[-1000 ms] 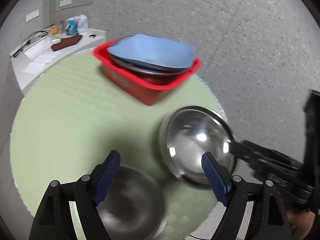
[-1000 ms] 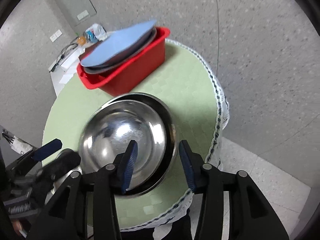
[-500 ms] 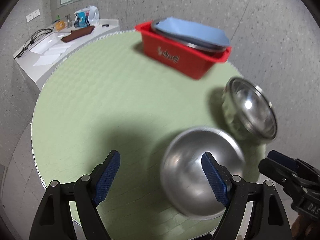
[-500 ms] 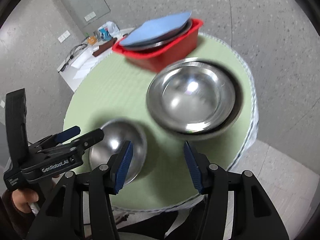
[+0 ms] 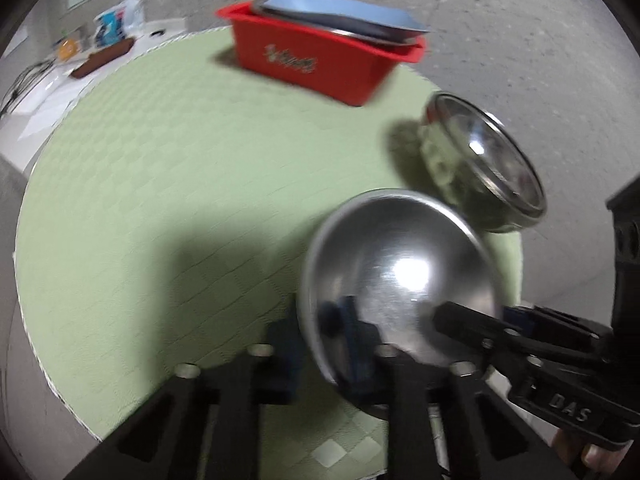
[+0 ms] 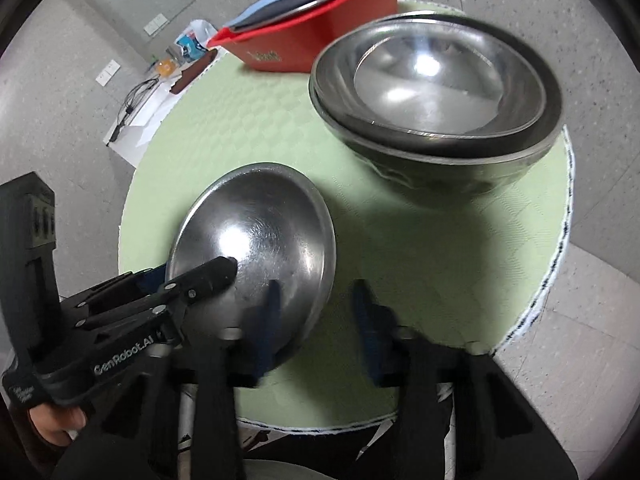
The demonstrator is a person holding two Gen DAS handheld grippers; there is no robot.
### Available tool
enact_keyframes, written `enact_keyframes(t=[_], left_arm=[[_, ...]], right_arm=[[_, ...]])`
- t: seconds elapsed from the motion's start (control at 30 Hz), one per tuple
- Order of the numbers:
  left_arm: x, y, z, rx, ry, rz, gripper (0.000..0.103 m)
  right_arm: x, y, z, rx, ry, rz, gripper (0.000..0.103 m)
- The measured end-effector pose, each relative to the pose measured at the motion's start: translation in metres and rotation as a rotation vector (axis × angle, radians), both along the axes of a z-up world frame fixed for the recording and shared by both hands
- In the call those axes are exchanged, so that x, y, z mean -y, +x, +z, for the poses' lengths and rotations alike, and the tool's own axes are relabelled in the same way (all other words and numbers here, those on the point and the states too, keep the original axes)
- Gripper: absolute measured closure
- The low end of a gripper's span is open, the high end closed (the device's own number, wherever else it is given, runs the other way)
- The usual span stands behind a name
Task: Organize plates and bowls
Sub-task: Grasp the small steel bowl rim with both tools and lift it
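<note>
Steel small bowl (image 5: 400, 276) tilted, shiny — left hand-held gripper (image 5: 324, 344) clamps rim; right hand-held gripper (image 6: 316, 320) closing, empty.

Both tools are matte black plastic frames with blue rubber-like pads on the fingers (image 5: 352, 344). The left gripper (image 6: 200, 276) shows silver screws along its linkage, white lettering reading "GenRobot.AI" on the body, and a tall black block with slots at its rear. The right gripper (image 5: 476, 320) carries raised letters "DAS" on its side and a blue pad between black arms. Round silver bolt heads sit on the near arms in each wrist view, blurred. A hand (image 6: 52, 420) shows beneath the left handle
</note>
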State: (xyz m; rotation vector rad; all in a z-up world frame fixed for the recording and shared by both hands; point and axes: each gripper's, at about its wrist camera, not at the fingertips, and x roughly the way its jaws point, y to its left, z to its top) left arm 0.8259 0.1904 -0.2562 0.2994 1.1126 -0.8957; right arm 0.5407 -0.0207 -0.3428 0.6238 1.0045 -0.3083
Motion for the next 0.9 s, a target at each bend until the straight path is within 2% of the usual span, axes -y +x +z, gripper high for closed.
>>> enact_keyframes(t=[0.2,0.33,0.5,0.7,0.9], left_arm=[[-0.01,-0.003,0.026,0.077,-0.059,0.017,0.094],[-0.015,-0.013,0.061,0.166,-0.115,0.045,0.094],[-0.009,-0.024,0.091,0.183,-0.198,0.067,0.094],[0.031,-0.037,0.09,0.177,-0.205,0.057,0.094],[0.086,-0.027,0.07,0.164,-0.183,0.051,0.094]], right_arm=[[-0.011,0.003,0.016,0.017,-0.048,0.054,0.082],[-0.018,0.002,0.043,0.058,-0.115,0.104,0.082],[-0.007,-0.007,0.083,0.124,-0.189,0.14,0.082],[0.033,-0.016,0.095,0.124,-0.227,0.116,0.082],[0.072,-0.018,0.094,0.11,-0.235,0.099,0.082]])
